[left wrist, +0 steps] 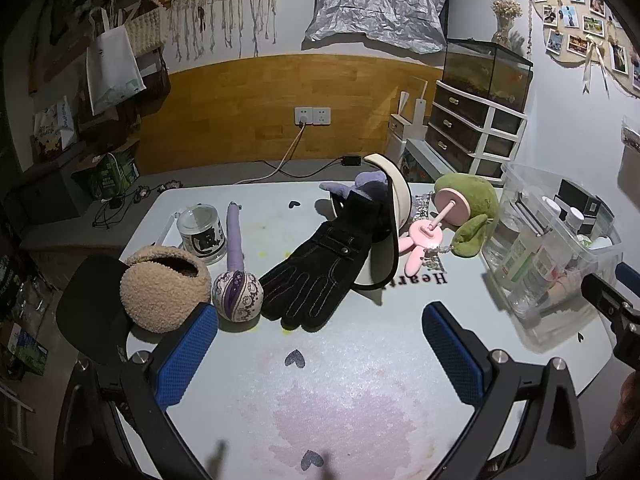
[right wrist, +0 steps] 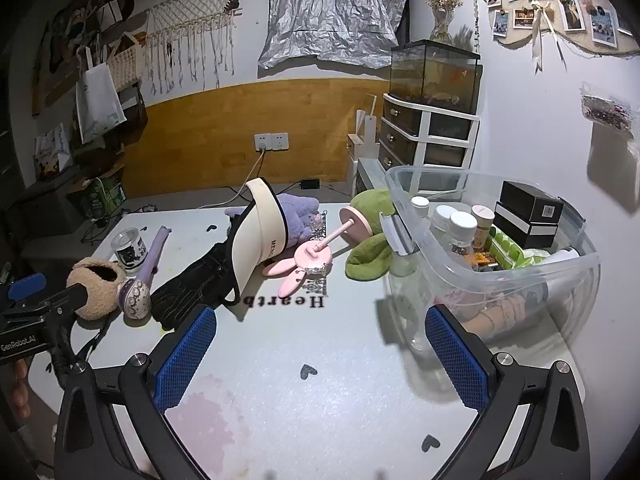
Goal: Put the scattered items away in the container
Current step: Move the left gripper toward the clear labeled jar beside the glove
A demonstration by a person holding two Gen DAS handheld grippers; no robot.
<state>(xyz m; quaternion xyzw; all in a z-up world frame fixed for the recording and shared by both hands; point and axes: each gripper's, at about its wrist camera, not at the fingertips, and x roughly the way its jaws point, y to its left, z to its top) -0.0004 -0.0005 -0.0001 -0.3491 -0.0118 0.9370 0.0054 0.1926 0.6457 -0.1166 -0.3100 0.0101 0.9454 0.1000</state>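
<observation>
A clear plastic container (right wrist: 500, 280) holding bottles and boxes stands at the table's right; it also shows in the left wrist view (left wrist: 560, 248). Scattered to its left lie a black glove (left wrist: 316, 268), a cream visor (left wrist: 394, 208), a pink rabbit stand (left wrist: 428, 236), a green plush (left wrist: 474, 208), a purple plush (left wrist: 370, 184), a purple rattle (left wrist: 236, 276), beige earmuffs (left wrist: 164, 284) and a glass jar (left wrist: 202, 230). My left gripper (left wrist: 320, 352) is open and empty, just short of the glove. My right gripper (right wrist: 320, 356) is open and empty, beside the container.
The white table (left wrist: 340, 392) has a pink stain and heart stickers. A drawer unit with a fish tank (right wrist: 432, 120) stands behind the table. Cables run from wall sockets (left wrist: 312, 116). The left gripper's body (right wrist: 36, 320) shows at the right view's left edge.
</observation>
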